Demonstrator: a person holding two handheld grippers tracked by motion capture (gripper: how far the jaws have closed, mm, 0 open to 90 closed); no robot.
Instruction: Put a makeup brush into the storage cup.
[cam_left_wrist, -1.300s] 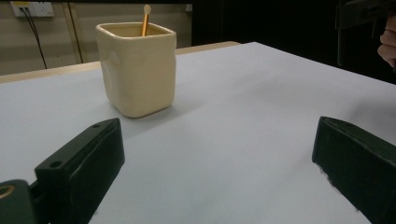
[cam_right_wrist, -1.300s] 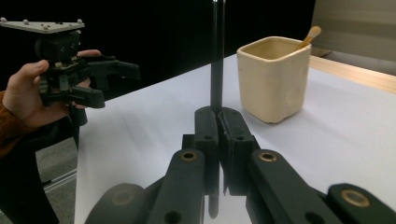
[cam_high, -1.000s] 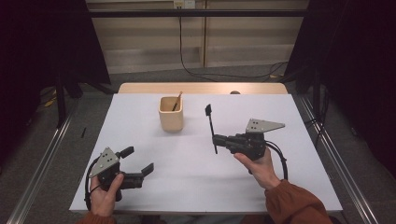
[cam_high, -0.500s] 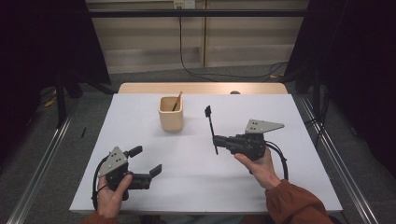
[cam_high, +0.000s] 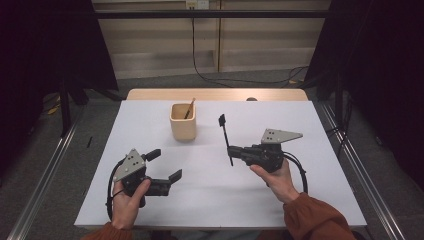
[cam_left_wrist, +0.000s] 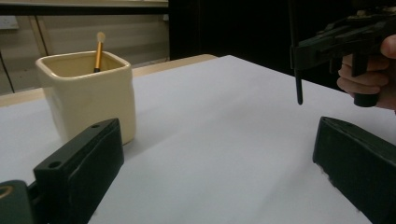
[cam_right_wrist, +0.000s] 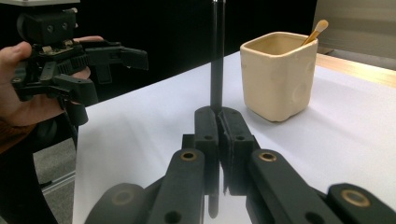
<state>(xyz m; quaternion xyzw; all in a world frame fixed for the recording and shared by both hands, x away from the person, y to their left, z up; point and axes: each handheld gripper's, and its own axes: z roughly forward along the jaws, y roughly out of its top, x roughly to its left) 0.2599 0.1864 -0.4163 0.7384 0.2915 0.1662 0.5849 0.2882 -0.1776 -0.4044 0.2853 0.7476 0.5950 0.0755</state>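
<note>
White bench (cam_high: 210, 200): right hand-held gripper (cam_high: 235, 151) clamps a black brush (cam_high: 226, 138), not yet in the cream cup (cam_high: 183, 121); left hand-held gripper (cam_high: 165, 167) gapes empty.

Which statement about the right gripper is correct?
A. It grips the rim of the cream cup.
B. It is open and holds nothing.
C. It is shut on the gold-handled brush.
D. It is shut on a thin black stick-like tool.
D: the right gripper has its jaws pressed together around the thin black tool, while the gold-handled brush stands in the cream cup, apart from it.
</note>
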